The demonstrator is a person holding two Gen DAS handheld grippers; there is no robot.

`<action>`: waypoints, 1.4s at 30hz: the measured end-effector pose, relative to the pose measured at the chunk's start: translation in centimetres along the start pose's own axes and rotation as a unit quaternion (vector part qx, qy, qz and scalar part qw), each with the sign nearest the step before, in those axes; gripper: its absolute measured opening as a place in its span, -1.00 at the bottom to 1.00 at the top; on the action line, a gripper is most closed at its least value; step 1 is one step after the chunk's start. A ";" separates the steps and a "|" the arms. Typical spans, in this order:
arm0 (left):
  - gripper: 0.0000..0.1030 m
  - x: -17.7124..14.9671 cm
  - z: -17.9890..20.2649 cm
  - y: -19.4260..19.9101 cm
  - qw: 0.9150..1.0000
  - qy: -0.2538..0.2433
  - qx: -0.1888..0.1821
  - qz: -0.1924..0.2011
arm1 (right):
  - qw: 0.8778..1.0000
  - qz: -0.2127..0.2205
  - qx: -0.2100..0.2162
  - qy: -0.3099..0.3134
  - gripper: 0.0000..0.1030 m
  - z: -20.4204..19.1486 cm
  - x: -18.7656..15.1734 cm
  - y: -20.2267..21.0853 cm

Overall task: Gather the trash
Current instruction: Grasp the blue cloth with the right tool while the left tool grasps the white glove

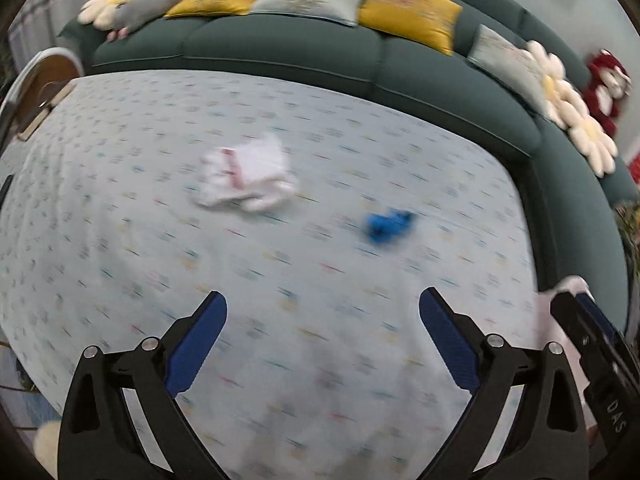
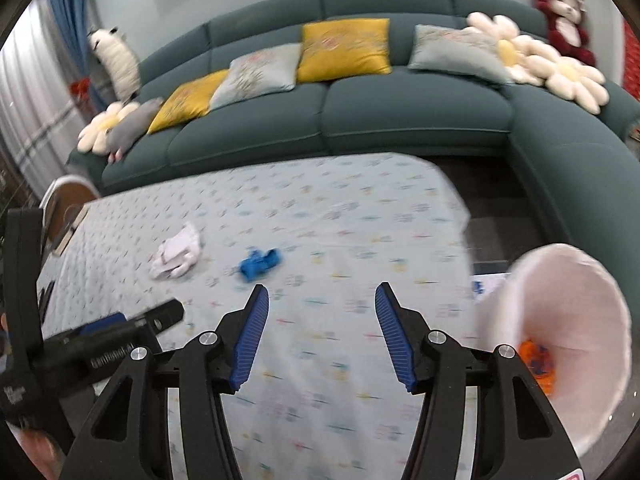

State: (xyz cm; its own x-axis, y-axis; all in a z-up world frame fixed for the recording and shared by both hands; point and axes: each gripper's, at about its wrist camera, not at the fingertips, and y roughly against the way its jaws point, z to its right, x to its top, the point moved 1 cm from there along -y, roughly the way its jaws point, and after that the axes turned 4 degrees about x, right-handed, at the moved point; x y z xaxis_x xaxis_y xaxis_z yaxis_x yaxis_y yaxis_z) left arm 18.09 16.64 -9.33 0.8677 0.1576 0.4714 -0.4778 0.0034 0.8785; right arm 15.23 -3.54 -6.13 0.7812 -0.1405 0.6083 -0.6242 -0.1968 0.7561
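A crumpled white paper (image 2: 176, 254) and a blue scrap (image 2: 259, 264) are lying apart on the patterned tablecloth (image 2: 360, 208), while orange trash is already sitting in the white bin (image 2: 576, 320) beside the table's right edge. The left tongs (image 1: 323, 308) and right tongs (image 2: 322, 300) are both hovering above the cloth with jaws spread wide, holding nothing. Both pictures are blurring, so a hurried grab risks pinching cloth or flicking the light scrap away.

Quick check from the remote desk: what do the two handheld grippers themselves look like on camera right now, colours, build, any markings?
Both match: the left gripper and right gripper have black angular linkage arms with triangular cut-outs, silver round pivot pins, and blue ribbed pads on the fingers. White lettering shows on the bodies but is too blurred to read reliably. No cables or sleeves are visible.
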 end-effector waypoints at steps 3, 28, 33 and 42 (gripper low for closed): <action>0.80 1.7 -2.9 -1.7 1.000 0.017 0.012 -0.002 | 1.000 -0.020 0.008 -0.002 0.06 -1.7 0.1 -2.8; 0.10 8.9 -4.5 -13.7 1.000 0.013 0.000 -0.020 | 0.996 -0.087 -0.011 -0.010 -0.06 -5.9 2.0 -18.6; -0.68 8.4 -3.2 -12.8 1.000 -0.002 -0.020 -0.024 | 0.996 -0.089 -0.006 -0.003 -0.40 -5.8 2.1 -18.5; -0.71 6.8 -0.7 -8.2 0.999 -0.022 -0.038 -0.009 | 0.998 -0.056 -0.003 0.001 -0.45 -4.6 3.1 -13.1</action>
State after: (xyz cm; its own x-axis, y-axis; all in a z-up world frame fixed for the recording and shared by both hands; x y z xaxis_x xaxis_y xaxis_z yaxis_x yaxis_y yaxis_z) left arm 27.84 18.34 -13.32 0.8804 0.1138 0.4605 -0.4702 0.0812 0.8788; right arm 25.79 3.07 -13.05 0.8456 -0.1168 0.5210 -0.5338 -0.2058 0.8202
